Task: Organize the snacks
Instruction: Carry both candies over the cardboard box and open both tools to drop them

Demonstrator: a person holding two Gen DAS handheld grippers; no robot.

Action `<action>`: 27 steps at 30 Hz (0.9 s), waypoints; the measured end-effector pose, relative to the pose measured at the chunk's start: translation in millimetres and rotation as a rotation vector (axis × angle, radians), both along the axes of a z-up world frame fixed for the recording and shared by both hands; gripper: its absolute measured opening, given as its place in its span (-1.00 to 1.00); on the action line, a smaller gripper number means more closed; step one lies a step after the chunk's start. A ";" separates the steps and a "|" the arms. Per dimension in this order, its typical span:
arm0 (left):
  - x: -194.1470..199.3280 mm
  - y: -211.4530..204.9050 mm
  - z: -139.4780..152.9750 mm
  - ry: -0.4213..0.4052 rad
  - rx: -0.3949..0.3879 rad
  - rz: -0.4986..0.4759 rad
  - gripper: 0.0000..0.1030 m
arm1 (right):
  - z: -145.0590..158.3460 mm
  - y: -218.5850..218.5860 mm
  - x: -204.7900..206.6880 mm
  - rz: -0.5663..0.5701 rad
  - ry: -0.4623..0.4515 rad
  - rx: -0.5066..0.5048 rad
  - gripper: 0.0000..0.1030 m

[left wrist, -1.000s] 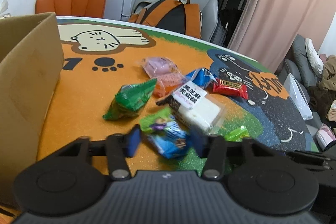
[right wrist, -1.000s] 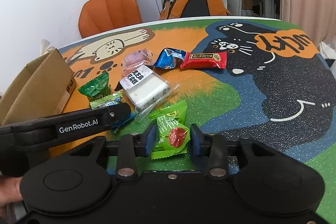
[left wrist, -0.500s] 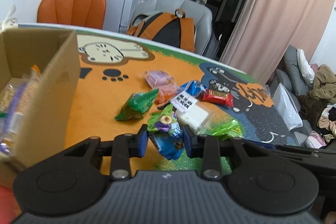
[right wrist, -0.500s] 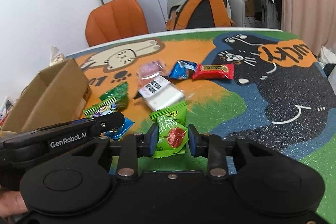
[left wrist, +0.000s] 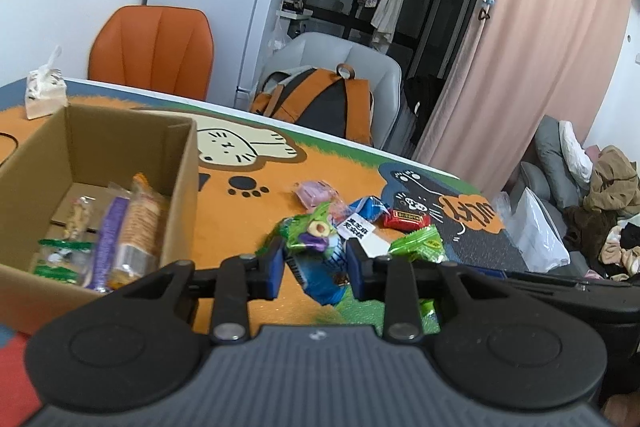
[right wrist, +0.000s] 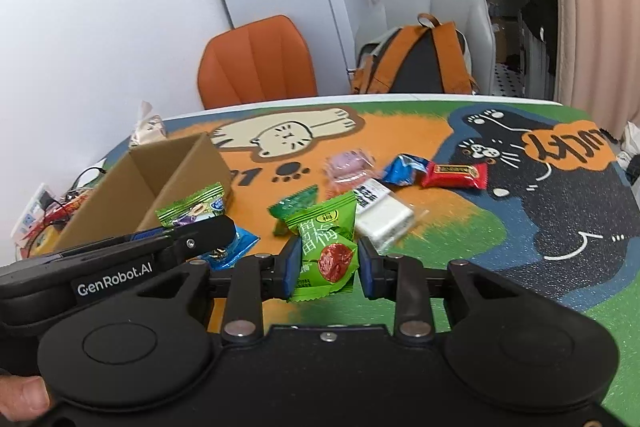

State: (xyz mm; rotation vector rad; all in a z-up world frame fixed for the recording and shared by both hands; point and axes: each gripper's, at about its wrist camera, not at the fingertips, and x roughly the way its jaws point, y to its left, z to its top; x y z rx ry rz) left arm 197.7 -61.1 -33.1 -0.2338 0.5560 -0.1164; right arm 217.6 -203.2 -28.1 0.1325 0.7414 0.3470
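Observation:
My left gripper [left wrist: 316, 269] is shut on a green and blue snack packet [left wrist: 318, 253] and holds it above the table, right of the open cardboard box [left wrist: 182, 163]. The box holds several wrapped snacks [left wrist: 120, 239]. My right gripper [right wrist: 327, 269] is shut on a green plum candy packet [right wrist: 326, 243], also lifted off the table. The left gripper with its packet [right wrist: 196, 211] shows in the right wrist view, next to the box [right wrist: 160, 183]. Loose on the table lie a pink packet [right wrist: 348, 165], a blue packet [right wrist: 404, 171], a red packet [right wrist: 454, 175], a white bar [right wrist: 380, 211] and a green packet [right wrist: 294, 205].
The table has a cat-print mat [right wrist: 560, 211]. A tissue pack [left wrist: 42, 95] stands behind the box. An orange chair [left wrist: 154, 55] and a grey chair with an orange backpack [left wrist: 320, 103] stand at the far edge. Cables and clutter [right wrist: 48, 207] lie left of the box.
Both grippers have closed on their packets and lifted them off the table. The left gripper has risen, so the inside of the box has come into view.

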 end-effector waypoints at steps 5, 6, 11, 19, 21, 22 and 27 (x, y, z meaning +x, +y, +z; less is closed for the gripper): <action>-11.7 4.6 14.6 -0.031 0.011 0.007 -0.40 | 12.7 6.5 -6.6 0.014 -0.029 0.018 -0.41; -13.7 5.9 17.9 -0.036 0.012 0.008 -0.40 | 15.2 8.0 -7.4 0.017 -0.034 0.021 -0.41; -22.5 14.1 31.7 -0.059 0.014 0.021 -0.40 | 25.7 15.8 -8.9 0.033 -0.055 0.039 -0.41; -25.5 38.7 45.1 -0.078 0.018 0.066 -0.40 | 33.0 35.7 -3.0 0.065 -0.070 0.060 -0.41; -24.0 46.8 46.2 -0.078 0.017 0.083 -0.40 | 34.4 40.9 -1.0 0.071 -0.073 0.064 -0.41; -23.3 50.8 46.2 -0.075 0.016 0.091 -0.40 | 35.0 43.5 0.6 0.075 -0.074 0.068 -0.41; -19.0 70.6 50.5 -0.083 0.009 0.117 -0.40 | 38.3 56.6 8.9 0.086 -0.082 0.082 -0.41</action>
